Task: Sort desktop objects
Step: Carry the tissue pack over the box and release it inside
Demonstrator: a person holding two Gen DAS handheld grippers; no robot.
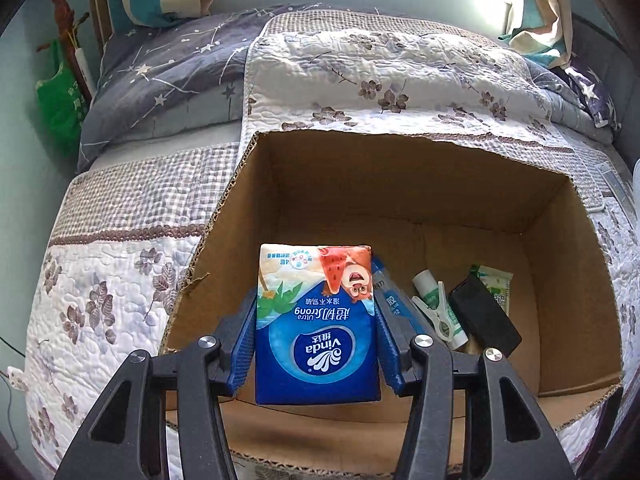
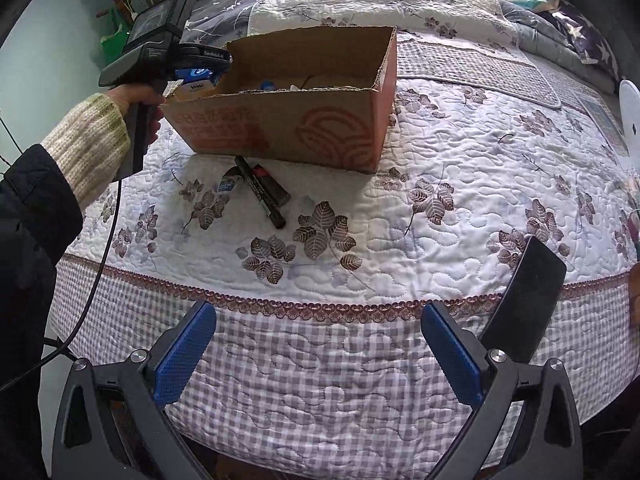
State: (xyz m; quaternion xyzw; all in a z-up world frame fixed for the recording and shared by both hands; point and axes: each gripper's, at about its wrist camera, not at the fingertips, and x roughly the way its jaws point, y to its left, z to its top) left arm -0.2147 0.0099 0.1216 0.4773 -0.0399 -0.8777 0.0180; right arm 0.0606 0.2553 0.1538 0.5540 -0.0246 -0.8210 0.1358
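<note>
My left gripper (image 1: 316, 320) is shut on a blue Vinda tissue pack (image 1: 316, 328) and holds it over the near-left part of the open cardboard box (image 1: 400, 176). In the box lie a blue tube (image 1: 394, 304), a white clothes peg (image 1: 438, 316), a glue stick (image 1: 426, 284), a black case (image 1: 484, 316) and a green-white sachet (image 1: 494, 284). In the right wrist view the left gripper (image 2: 192, 68) and tissue pack (image 2: 196, 80) hang over the box's (image 2: 288, 120) left corner. My right gripper (image 2: 318, 352) is open and empty, low over the quilt's checked border.
On the quilt (image 2: 440, 200) in front of the box lie a black marker (image 2: 260, 192), a black-red object (image 2: 272, 182) and a small packet (image 2: 230, 182). A black flat object (image 2: 524, 304) stands just right of my right gripper. A white object (image 2: 630, 120) is at the far right.
</note>
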